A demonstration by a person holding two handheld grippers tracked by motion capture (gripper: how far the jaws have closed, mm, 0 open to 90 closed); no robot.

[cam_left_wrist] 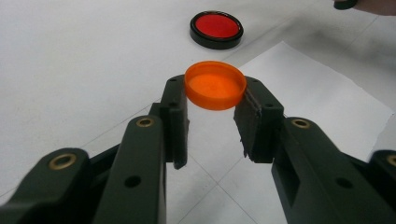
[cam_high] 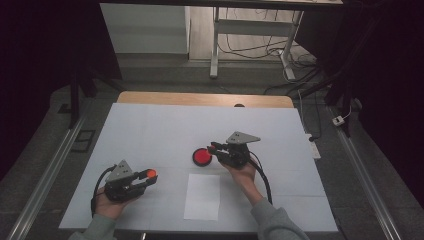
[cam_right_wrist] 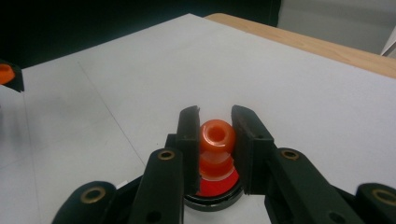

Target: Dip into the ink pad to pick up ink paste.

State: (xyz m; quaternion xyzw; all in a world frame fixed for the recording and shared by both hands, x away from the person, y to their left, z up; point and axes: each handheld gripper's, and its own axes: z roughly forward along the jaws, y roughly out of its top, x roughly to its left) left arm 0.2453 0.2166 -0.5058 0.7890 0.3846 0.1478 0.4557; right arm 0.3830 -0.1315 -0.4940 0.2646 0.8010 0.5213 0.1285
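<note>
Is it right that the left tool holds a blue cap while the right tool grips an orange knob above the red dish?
Not quite: the cap in the left tool is orange, not blue, as the left gripper view shows. The rest holds: the right tool grips an orange knob above the red dish.

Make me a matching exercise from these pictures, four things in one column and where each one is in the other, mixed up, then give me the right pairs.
Things
1. orange cap
2. orange handle piece
3. red pad in a black case
4. white sheet of paper

Places
A. lying flat on the table between the two forearms
B. on the table right under the right gripper
C. pinched by its rim in the left gripper
D. clamped between the jaws of the right gripper

Pairs: 1-C, 2-D, 3-B, 4-A
</note>
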